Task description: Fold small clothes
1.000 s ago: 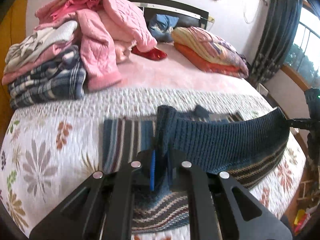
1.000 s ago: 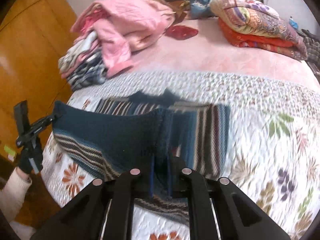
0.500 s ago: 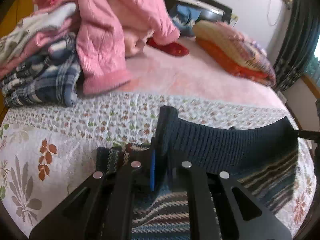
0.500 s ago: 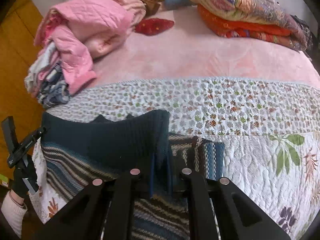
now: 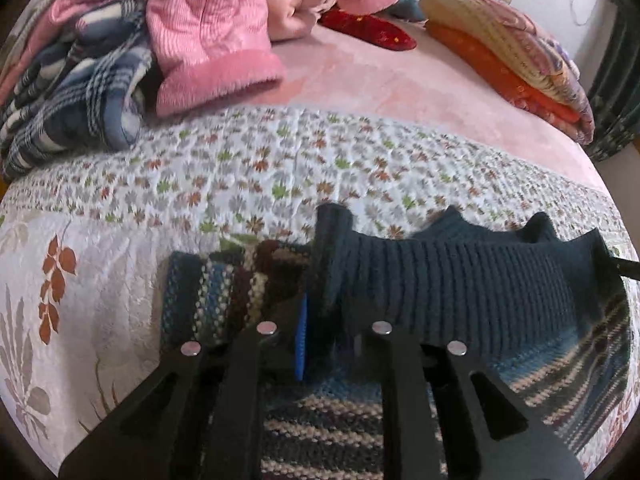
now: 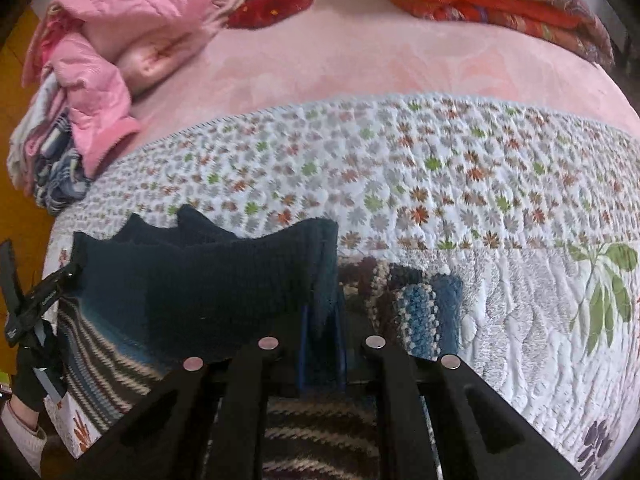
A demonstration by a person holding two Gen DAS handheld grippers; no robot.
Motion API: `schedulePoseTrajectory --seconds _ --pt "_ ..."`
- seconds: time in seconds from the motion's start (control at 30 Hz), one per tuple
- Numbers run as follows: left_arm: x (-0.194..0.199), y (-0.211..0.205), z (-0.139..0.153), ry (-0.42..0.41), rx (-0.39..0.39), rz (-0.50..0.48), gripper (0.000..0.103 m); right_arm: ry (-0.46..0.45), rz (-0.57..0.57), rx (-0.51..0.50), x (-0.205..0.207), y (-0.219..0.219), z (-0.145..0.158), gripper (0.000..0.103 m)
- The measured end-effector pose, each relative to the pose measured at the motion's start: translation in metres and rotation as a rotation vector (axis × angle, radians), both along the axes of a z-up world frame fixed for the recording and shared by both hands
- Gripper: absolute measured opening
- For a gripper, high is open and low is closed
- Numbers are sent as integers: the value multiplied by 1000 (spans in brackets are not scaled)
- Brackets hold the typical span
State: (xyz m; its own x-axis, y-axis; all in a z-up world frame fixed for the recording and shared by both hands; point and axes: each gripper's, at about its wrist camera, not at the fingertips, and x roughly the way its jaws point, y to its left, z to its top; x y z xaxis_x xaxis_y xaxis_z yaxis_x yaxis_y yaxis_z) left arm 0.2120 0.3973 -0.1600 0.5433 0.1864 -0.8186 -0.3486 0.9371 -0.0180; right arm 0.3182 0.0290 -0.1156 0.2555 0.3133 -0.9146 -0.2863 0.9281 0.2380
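A striped knit sweater [image 5: 460,280] with a dark blue ribbed hem lies on the floral quilt [image 5: 120,248]. My left gripper [image 5: 324,336] is shut on the hem's left corner, which stands up between its fingers. My right gripper [image 6: 320,344] is shut on the hem's other corner of the same sweater [image 6: 208,280]. The ribbed hem stretches taut between the two, folded over the striped body. A striped sleeve end [image 5: 216,292] pokes out to the left, and the other sleeve end [image 6: 416,312] shows to the right. The left gripper [image 6: 44,300] also appears at the right wrist view's left edge.
A heap of pink jackets and plaid clothes [image 5: 132,60] sits at the back left. Folded orange and patterned blankets [image 5: 520,52] lie at the back right. A red item [image 5: 368,30] rests on the pink bedsheet [image 5: 380,88]. A curtain [image 5: 616,92] hangs at the right.
Both grippers carried the hem forward across the bed, away from the near edge, folding the sweater over itself. The striped body showing beyond the hem has shrunk to the sleeve ends.
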Motion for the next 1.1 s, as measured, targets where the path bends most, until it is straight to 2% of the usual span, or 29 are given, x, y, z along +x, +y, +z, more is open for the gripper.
schedulePoseTrajectory --seconds 0.13,0.17,0.23,0.3,0.37,0.47,0.5,0.63,0.83,1.1 --pt "-3 8 -1 4 -55 23 24 20 -22 -8 4 2 -6 13" --pt "-5 10 1 4 -72 33 25 24 -26 -11 3 2 -5 17" --pt "-11 12 9 -2 -78 56 35 22 -38 -17 1 2 1 24" --pt "-23 13 25 -45 -72 70 40 -4 -59 -7 -5 -6 16 40" --pt "-36 12 42 -88 -57 72 44 -21 -78 47 -15 -20 35 48" --pt "-58 -4 66 -140 -31 20 52 -27 -72 86 -37 -43 51 63" --pt "-62 -8 69 -140 -34 4 58 -21 -65 93 -45 -50 54 68" --pt "-78 -36 67 -116 -90 -66 62 34 -49 124 -83 -77 48 70" --pt "-86 -79 41 -56 -183 -131 65 114 -54 146 -110 -97 15 72" --pt "-74 -98 3 5 -200 -129 65 181 -94 235 -111 -106 -21 72"
